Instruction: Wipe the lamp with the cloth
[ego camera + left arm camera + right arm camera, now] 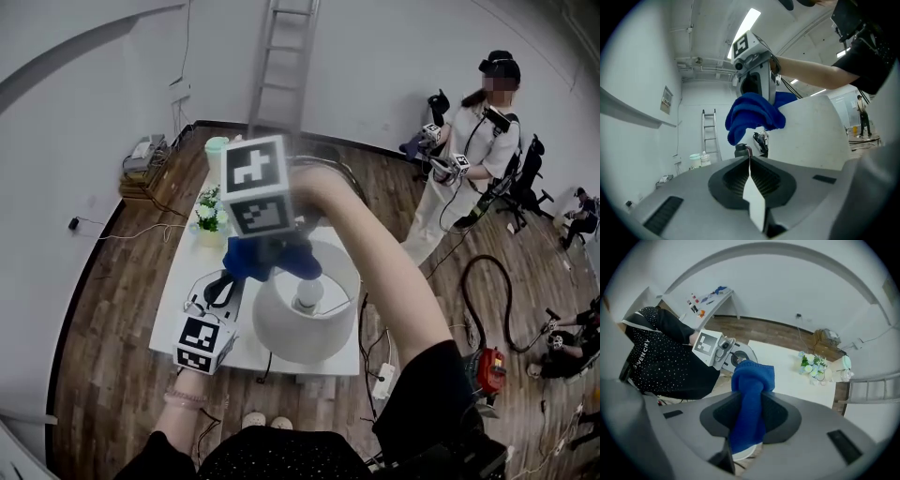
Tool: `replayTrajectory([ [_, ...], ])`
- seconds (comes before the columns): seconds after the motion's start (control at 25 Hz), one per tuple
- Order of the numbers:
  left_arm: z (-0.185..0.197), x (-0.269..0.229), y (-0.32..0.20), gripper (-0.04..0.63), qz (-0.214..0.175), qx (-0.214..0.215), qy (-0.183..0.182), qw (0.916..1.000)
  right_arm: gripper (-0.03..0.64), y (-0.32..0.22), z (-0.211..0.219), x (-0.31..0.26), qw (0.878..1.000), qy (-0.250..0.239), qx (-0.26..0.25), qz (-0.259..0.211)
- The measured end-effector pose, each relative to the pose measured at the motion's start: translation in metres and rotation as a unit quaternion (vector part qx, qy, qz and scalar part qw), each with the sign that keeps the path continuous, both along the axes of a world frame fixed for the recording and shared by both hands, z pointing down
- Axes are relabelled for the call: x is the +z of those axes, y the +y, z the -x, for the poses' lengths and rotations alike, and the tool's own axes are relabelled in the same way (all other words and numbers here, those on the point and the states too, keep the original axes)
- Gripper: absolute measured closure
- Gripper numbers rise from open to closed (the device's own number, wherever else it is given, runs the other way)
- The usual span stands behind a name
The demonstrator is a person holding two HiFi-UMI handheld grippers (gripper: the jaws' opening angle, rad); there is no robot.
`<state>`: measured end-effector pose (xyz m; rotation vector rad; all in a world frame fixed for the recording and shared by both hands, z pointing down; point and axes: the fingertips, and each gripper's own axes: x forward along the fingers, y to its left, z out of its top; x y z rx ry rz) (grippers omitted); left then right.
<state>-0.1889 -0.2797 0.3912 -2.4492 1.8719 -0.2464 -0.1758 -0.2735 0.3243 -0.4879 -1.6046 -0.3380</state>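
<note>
Right gripper (749, 425) clamped on limp blue cloth (752, 380); left gripper (750, 173) jaws together. Treat white drum-shaded lamp (281, 333) as light, tippable: steady at base, wipe gently.

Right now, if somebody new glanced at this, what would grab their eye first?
Most likely the bright blue cloth, clamped in the right gripper and held at the top edge of the white lampshade on the white table. After that, the person in white standing at the far right, and the ladder at the back.
</note>
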Motion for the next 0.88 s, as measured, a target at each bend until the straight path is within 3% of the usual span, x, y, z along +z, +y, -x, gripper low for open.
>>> replayTrajectory([
  [0.2, -0.004, 0.009, 0.008, 0.588, 0.007, -0.003, 0.010, 0.9999, 0.495, 0.015, 0.002, 0.019, 0.993, 0.109, -0.038, -0.026],
  [0.32, 0.000, 0.017, 0.018, 0.588, 0.013, -0.006, 0.014, 0.9998, 0.495, 0.028, -0.006, 0.048, 0.979, 0.191, -0.056, -0.041],
  [0.44, 0.007, 0.031, 0.029, 0.588, 0.029, -0.013, 0.017, 0.9994, 0.495, 0.037, -0.007, 0.076, 0.966, 0.241, -0.066, -0.059],
  [0.64, 0.009, 0.075, 0.049, 0.588, 0.068, -0.026, 0.026, 0.9970, 0.495, 0.055, -0.011, 0.119, 0.951, 0.285, -0.092, -0.075],
  [0.88, 0.012, 0.130, 0.059, 0.588, 0.098, -0.033, 0.033, 0.9941, 0.495, 0.070, -0.010, 0.166, 0.941, 0.305, -0.100, -0.108],
])
